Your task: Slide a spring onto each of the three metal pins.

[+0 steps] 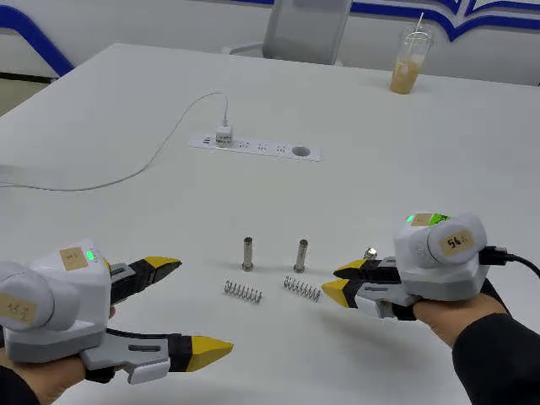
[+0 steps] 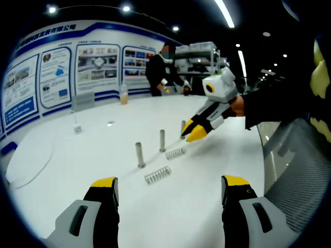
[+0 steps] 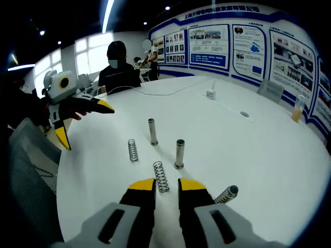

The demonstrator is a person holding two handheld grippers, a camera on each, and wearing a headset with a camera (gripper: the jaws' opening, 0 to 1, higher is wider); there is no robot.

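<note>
Yellow-tipped left claw (image 1: 203,305) gapes wide near two loose springs (image 1: 243,292).

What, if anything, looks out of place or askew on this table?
Nothing is spilled or damaged. Two springs lie loose beside two bare pins. The third pin, beside the right gripper, already wears a spring and seems to lean, though the fisheye lens may cause that.
</note>
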